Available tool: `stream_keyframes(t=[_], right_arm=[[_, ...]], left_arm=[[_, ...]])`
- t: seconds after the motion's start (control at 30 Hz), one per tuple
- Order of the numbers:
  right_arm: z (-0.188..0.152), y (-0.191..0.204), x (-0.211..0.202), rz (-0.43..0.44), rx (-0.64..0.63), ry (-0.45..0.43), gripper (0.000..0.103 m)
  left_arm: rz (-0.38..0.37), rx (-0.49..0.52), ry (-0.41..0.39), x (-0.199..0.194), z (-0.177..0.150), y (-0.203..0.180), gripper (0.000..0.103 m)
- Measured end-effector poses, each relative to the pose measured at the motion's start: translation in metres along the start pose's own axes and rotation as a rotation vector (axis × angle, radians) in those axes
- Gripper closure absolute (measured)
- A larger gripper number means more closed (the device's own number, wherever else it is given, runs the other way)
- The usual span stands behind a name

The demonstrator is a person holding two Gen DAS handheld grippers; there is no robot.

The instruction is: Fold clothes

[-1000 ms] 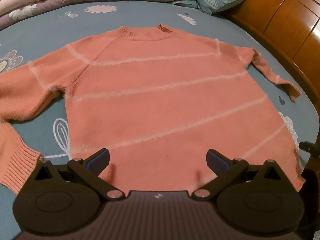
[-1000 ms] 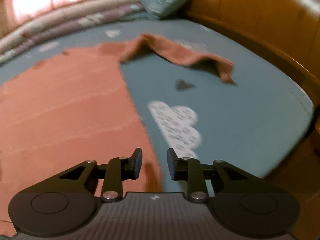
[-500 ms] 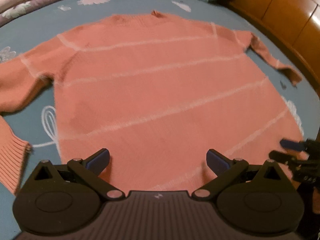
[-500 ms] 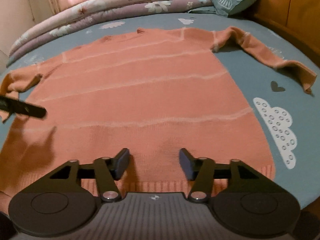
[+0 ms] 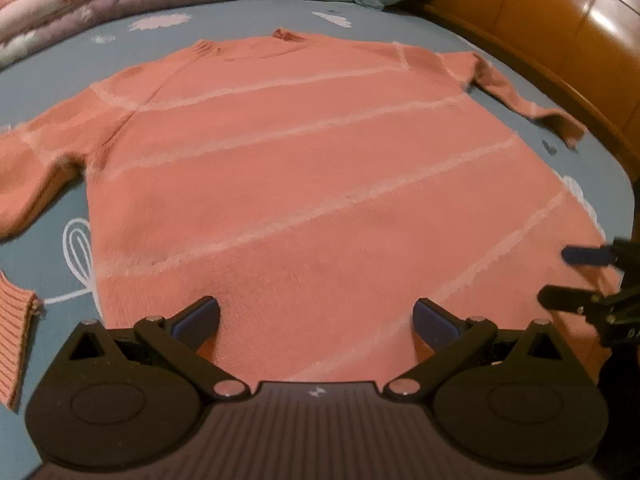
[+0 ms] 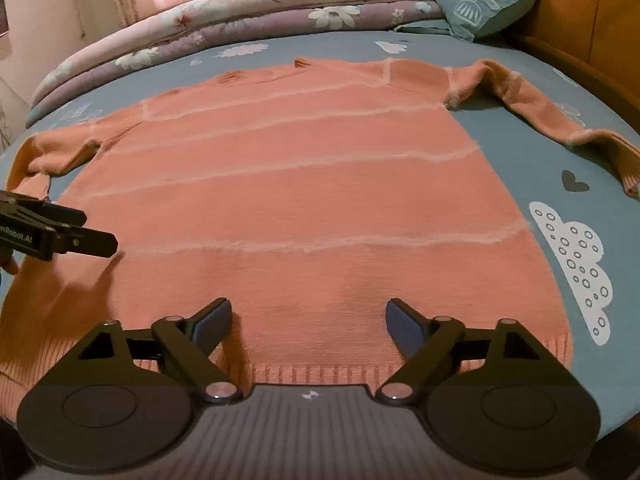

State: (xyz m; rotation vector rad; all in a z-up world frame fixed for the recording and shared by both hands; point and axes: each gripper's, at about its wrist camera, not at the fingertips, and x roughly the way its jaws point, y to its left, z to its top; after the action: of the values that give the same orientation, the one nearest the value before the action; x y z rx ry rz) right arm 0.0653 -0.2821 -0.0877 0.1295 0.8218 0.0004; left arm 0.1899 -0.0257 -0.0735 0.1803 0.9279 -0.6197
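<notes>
A salmon-pink sweater (image 5: 312, 168) (image 6: 304, 200) with thin white stripes lies flat on the bed, neck at the far side, hem toward me. Its right sleeve (image 6: 552, 116) trails off toward the headboard side; its left sleeve (image 5: 24, 176) bends back, with the ribbed cuff (image 5: 16, 332) at the near left. My left gripper (image 5: 316, 316) hovers wide open over the lower left part of the hem. My right gripper (image 6: 308, 316) hangs above the hem's middle, its jaws opening, only the flat knit below them. Each gripper's fingers (image 5: 580, 276) (image 6: 76, 236) show at the edge of the other's view.
The sweater rests on a blue bedsheet (image 6: 580, 184) printed with clouds and hearts. Folded floral quilts (image 6: 240, 12) and a blue pillow (image 6: 488, 0) lie at the far end. A wooden bed frame (image 5: 568, 40) runs along the right side.
My right gripper swung left from the bare sheet to over the sweater's hem and its jaws spread wide. The left gripper sank slightly toward the hem; the right one's fingers entered its view.
</notes>
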Motion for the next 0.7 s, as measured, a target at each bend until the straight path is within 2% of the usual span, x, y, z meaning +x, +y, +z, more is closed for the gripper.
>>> stream_keyframes(t=[0.1,0.17,0.33,0.4,0.53,0.6,0.7], right_arm=[[-0.003,0.004,0.001,0.007,-0.021,0.001,0.001],[-0.006,0.006,0.002,0.007,-0.039,-0.003,0.000],[-0.009,0.008,0.002,0.005,-0.060,-0.014,0.000],[-0.010,0.010,0.002,0.002,-0.072,-0.017,0.000],[-0.013,0.011,0.002,-0.001,-0.091,-0.031,0.000],[-0.013,0.011,0.001,0.002,-0.094,-0.035,0.000],[-0.013,0.012,0.002,0.001,-0.097,-0.034,0.000]], left_arm=[[0.002,0.036,-0.023,-0.001,-0.005,-0.002,0.001],[-0.023,0.022,-0.035,-0.003,-0.005,0.004,0.001],[-0.136,-0.130,-0.071,-0.008,-0.004,0.029,0.001],[-0.146,-0.147,-0.078,-0.008,-0.004,0.031,0.001],[-0.115,-0.148,-0.065,-0.014,0.006,0.029,0.005],[-0.067,-0.159,-0.123,-0.031,0.009,0.038,0.012],[0.060,-0.215,-0.255,-0.068,0.012,0.069,0.013]])
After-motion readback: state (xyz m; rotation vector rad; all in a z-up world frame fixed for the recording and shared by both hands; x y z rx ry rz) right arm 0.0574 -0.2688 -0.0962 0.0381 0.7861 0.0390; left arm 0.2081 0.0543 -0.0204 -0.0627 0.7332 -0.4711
